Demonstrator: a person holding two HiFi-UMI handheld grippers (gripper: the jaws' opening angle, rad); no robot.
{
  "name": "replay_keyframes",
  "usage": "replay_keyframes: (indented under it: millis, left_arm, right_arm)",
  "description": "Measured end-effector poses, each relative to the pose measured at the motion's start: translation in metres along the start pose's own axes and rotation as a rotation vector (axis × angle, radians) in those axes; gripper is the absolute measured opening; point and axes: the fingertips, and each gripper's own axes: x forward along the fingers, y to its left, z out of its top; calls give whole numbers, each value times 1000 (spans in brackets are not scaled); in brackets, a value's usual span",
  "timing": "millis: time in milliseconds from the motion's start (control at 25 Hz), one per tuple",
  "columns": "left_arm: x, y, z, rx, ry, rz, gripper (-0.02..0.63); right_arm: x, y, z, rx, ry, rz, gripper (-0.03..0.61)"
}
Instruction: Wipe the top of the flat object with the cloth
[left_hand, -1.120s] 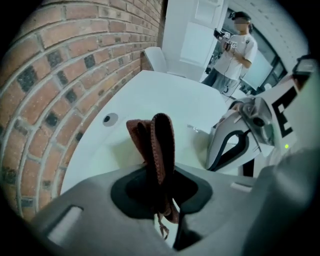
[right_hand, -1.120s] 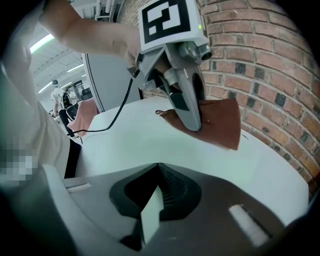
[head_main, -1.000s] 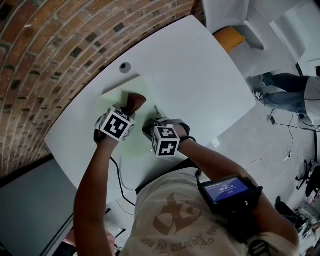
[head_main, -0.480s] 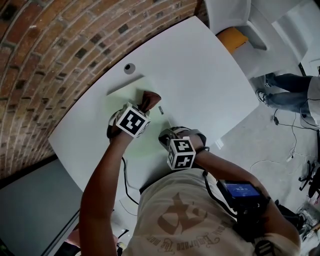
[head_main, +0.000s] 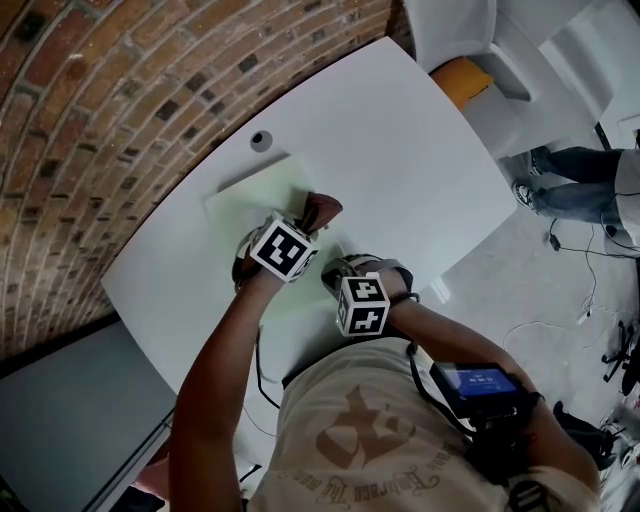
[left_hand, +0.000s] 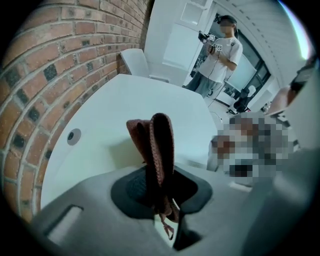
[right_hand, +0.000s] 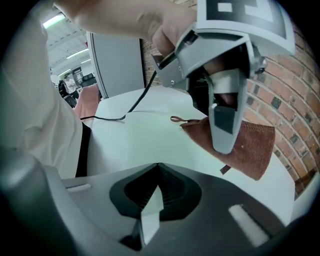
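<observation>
Loosely folded brown cloth (left_hand: 157, 145) (woven, frayed)

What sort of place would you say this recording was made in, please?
Likely an office or lab workspace: a brick wall, a large white table and a white chair.

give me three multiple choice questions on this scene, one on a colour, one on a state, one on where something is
1. What colour is the cloth?
A brown
B blue
C white

2. The left gripper is:
A open and empty
B shut on the cloth
C shut on a cable

3. Where is the small round disc?
A on the cloth
B on the floor
C on the table near the brick wall

Answers:
1 A, it shows brown in every view.
2 B, the cloth stands pinched between its jaws.
3 C, it lies on the white top beside the wall.
</observation>
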Motion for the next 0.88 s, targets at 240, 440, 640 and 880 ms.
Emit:
replay_keyframes:
  millis: [240, 440, 640, 880]
  left_arm:
    - [-15, 16, -39, -72, -1, 70, 66]
    - [-31, 29, -74, -143, -3, 119, 66]
    - [-48, 40, -109, -200, -11, 181, 66]
    - [-64, 48, -142, -242, -28, 238, 66]
  right_arm:
    - [0, 0, -1, 5, 11, -8, 8]
    - [2, -1, -1, 11, 12, -25, 8]
    - [2, -1, -1, 21, 12, -62, 8]
    - [4, -2, -3, 46, 17, -118, 8]
